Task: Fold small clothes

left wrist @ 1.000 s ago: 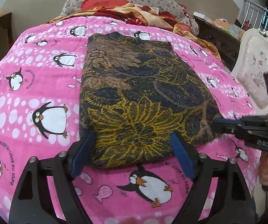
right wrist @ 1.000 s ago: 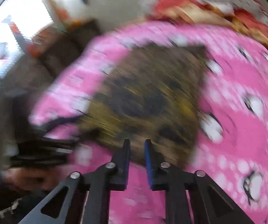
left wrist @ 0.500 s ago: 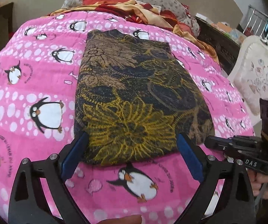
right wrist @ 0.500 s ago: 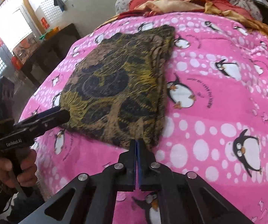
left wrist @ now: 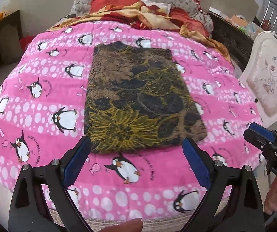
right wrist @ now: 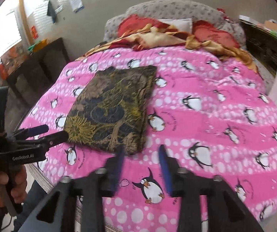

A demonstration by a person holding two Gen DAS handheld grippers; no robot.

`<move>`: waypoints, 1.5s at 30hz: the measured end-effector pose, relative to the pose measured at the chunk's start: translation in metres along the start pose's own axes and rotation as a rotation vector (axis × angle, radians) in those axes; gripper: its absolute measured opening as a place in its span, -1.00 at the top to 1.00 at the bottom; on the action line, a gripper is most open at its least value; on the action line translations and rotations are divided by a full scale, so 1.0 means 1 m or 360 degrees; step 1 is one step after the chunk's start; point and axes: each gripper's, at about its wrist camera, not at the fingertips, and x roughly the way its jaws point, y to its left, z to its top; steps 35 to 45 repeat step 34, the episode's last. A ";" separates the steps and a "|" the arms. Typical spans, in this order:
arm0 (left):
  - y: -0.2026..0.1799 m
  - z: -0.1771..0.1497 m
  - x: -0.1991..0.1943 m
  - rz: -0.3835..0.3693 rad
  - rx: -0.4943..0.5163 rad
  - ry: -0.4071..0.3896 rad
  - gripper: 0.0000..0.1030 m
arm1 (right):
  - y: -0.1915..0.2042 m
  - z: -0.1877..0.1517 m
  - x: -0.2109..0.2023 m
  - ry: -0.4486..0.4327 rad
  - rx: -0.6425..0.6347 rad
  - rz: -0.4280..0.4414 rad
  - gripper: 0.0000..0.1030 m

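A folded cloth (left wrist: 140,100) with a brown, black and yellow flower print lies flat on the pink penguin blanket (left wrist: 42,100). My left gripper (left wrist: 136,145) hovers above the cloth's near edge. It is wide open, its blue pads apart from the fabric. In the right wrist view the cloth (right wrist: 111,108) lies left of centre on the blanket (right wrist: 206,100). My right gripper (right wrist: 141,150) is just off the cloth's near right corner, its jaws opening with nothing between them. The left gripper (right wrist: 53,131) shows at the cloth's left corner, and the right gripper (left wrist: 258,133) at the far right.
A heap of red and gold bedding (left wrist: 148,17) lies at the head of the bed. A white padded chair (left wrist: 269,77) stands close on the right, a dark table (right wrist: 32,63) on the left. The bed's near edge runs just below both grippers.
Both grippers have risen and drawn back from the cloth's near edge. The right jaws, shut before, now stand parted; the left jaws have widened slightly. The cloth has not moved.
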 end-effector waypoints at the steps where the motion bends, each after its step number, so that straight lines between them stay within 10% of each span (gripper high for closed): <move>1: -0.002 0.000 -0.002 -0.0006 0.0002 -0.0001 -0.85 | 0.000 0.000 -0.003 -0.0002 0.0002 0.0003 0.23; 45: -0.007 0.002 -0.003 0.0075 -0.0002 -0.0029 -0.85 | 0.015 -0.007 -0.003 0.0021 -0.0099 0.0072 0.23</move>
